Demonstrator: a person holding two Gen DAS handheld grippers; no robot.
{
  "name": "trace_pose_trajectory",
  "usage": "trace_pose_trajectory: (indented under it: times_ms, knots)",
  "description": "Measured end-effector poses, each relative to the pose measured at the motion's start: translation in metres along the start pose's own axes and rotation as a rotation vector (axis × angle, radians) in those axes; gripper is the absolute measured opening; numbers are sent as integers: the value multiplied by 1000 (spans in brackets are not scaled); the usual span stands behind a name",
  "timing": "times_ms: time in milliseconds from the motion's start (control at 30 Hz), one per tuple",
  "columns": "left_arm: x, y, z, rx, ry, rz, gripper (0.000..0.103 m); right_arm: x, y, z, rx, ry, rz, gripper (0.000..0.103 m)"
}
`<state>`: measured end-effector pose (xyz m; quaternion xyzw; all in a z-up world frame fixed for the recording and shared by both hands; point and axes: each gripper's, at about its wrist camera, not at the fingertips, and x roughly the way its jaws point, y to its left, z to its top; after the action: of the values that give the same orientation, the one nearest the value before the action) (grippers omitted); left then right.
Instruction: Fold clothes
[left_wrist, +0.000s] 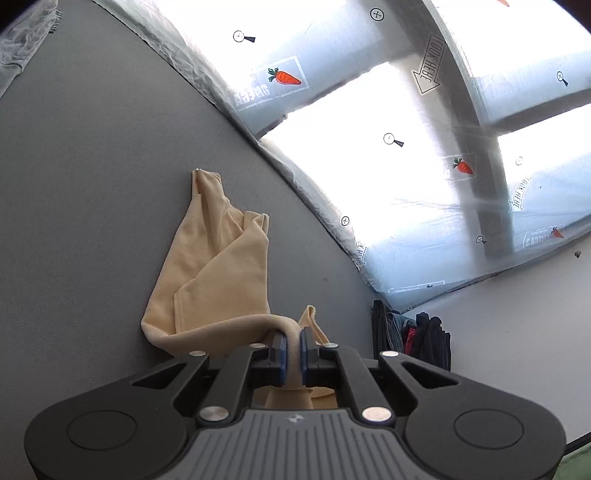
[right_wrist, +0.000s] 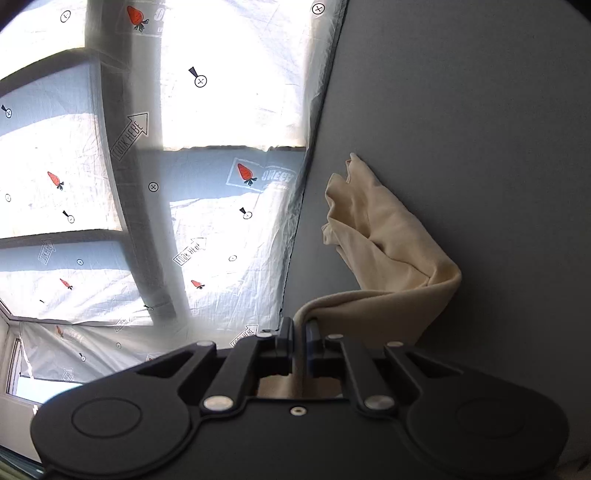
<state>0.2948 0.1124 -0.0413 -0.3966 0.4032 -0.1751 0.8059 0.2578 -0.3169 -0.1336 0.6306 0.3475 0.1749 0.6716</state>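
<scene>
A cream-yellow garment (left_wrist: 218, 266) hangs from my left gripper (left_wrist: 291, 350), which is shut on a bunched edge of it between the blue pads. The cloth drapes in folds down against the grey table surface (left_wrist: 92, 184). In the right wrist view the same cream garment (right_wrist: 384, 243) hangs from my right gripper (right_wrist: 298, 339), which is shut on another edge of it. The cloth runs as a band from the jaws to the right, then falls in a crumpled fold. Both views are tilted.
A grey garment (left_wrist: 22, 40) lies at the far top left of the table. A sheet printed with carrots (left_wrist: 284, 77) covers the window beyond the table edge (right_wrist: 314, 147). Dark clothes (left_wrist: 417, 336) hang by the white wall.
</scene>
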Motion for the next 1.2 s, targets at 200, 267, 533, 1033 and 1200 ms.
trace_pose_trajectory:
  times_ms: [200, 267, 533, 1033, 1200]
  knots:
    - [26, -4, 36, -20, -31, 3, 7, 36, 5, 35, 14, -4, 14, 7]
    - [40, -3, 49, -19, -39, 12, 7, 49, 5, 49, 21, -2, 11, 7]
    - [123, 20, 107, -80, -27, 79, 7, 125, -8, 122, 73, 9, -61, 7]
    - [234, 55, 166, 15, 48, 372, 8, 233, -49, 191, 95, 44, -230, 7]
    - [242, 57, 165, 36, 60, 409, 12, 234, -57, 191, 117, 40, -249, 7]
